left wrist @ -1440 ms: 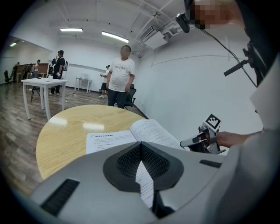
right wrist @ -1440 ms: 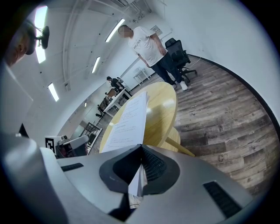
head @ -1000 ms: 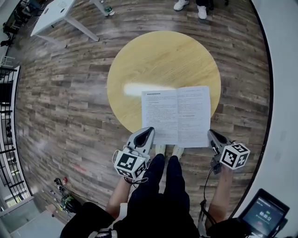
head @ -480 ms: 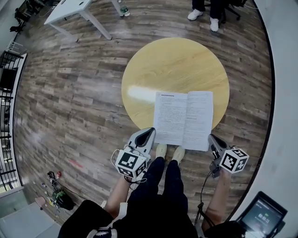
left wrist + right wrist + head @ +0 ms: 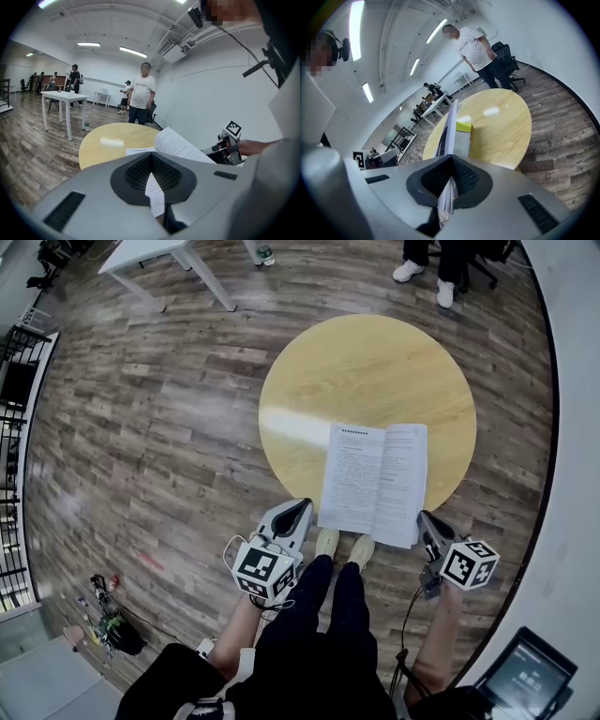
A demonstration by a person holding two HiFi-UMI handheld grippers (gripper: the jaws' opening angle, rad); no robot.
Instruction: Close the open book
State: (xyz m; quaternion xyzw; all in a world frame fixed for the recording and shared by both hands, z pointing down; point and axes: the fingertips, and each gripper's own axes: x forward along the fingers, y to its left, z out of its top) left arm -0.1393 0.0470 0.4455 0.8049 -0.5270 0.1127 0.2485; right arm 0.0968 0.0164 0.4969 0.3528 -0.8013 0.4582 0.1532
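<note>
Book (image 5: 375, 482) pages lie spread open, printed sides up, over the near part of the round yellow table (image 5: 366, 371), with the book's near edge reaching past the table's rim toward the person. The left gripper (image 5: 302, 506) sits just off that rim at the book's near left corner. In the left gripper view its jaws are clamped on a single white page. The right gripper (image 5: 427, 519) sits at the near right corner, and in the right gripper view its jaws are pinched on a thin sheaf of pages seen edge-on, with a yellow cover showing beyond them. The person's pale shoes (image 5: 342, 544) stand on the wood floor (image 5: 150, 427) just below the table's near rim. Across the table from the grippers a person in a white shirt (image 5: 142, 91) stands beside a black office chair (image 5: 506, 54). A white table (image 5: 159, 254) stands well apart to the far left.
</note>
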